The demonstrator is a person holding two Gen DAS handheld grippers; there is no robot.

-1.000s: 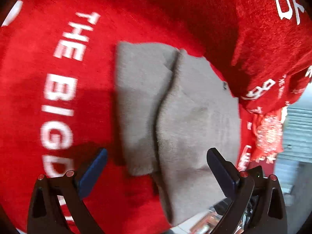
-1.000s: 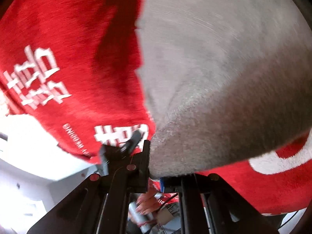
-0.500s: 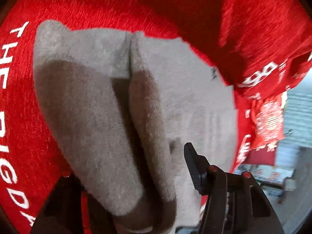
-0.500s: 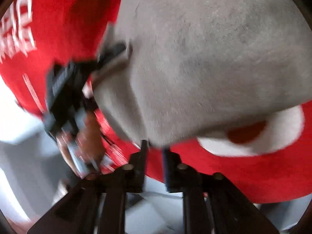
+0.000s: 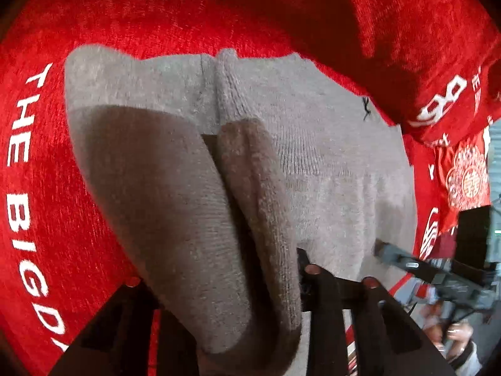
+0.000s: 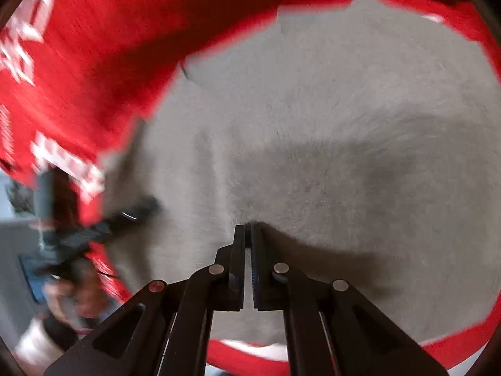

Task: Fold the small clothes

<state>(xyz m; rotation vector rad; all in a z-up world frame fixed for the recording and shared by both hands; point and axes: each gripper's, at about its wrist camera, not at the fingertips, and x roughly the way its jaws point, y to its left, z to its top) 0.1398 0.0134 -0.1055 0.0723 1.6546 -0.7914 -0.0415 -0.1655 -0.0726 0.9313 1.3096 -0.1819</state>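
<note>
A small grey knitted garment lies on a red cloth with white lettering. My left gripper is shut on a thick folded edge of the garment, which is lifted and drapes over and hides its fingers. In the right wrist view the grey garment fills most of the frame. My right gripper has its jaws together, pinching a small bit of the grey fabric at the tips. The right gripper also shows at the right edge of the left wrist view.
The red cloth is bunched into a raised fold beyond the garment. The cloth's edge drops off at the right. The person's hand with the other gripper shows blurred at the left of the right wrist view.
My left gripper closed on the garment's near edge and lifted it. My right gripper moved over the garment and now pinches its top surface.
</note>
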